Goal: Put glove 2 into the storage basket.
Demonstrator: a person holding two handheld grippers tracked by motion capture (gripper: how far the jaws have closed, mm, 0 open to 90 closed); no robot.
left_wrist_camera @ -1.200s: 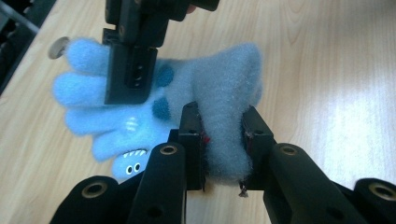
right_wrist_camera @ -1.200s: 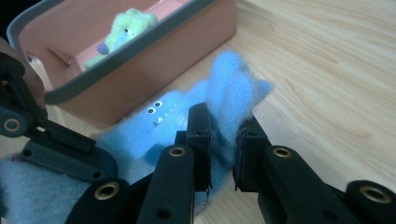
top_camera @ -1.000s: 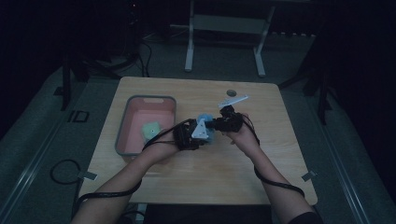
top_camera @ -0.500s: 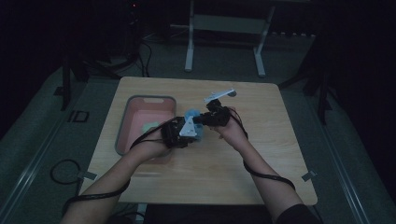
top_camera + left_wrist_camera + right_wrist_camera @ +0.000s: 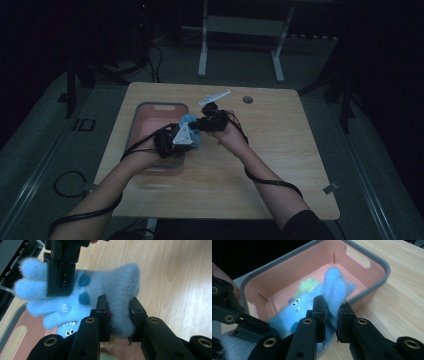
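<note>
Both grippers hold 1 fuzzy blue glove [image 5: 100,290] w/ monster face, in the air over the pink bin's [image 5: 150,112] right edge. Left gripper [image 5: 175,142]: fingers [image 5: 103,312] clamped narrow on the glove's cuff end, fabric bunched between the pads. Right gripper [image 5: 207,122]: fingers [image 5: 319,312] pinch a fold of the same glove; in the left gripper view its black finger sits over the glove's finger end.

Bin: pink inside, grey rim, sits on the wooden table [image 5: 280,165], left part. Inside the bin, a green soft item [image 5: 308,285] lies on the floor, partly behind the blue fleece. Glove's googly eyes [image 5: 297,300] face the right gripper cam, just in front of the bin wall.

Around: a pale flat strip [image 5: 214,97] lies on the table beyond the right gripper, well past the bin's far right corner. A small dark round spot [image 5: 247,99] on the table, right of the strip. Cables trail from both grippers along the forearms. Rest of the table right of the bin is bare wood. Nothing sits between the glove and the bin opening; the left gripper's body hangs over the bin's near right corner.
</note>
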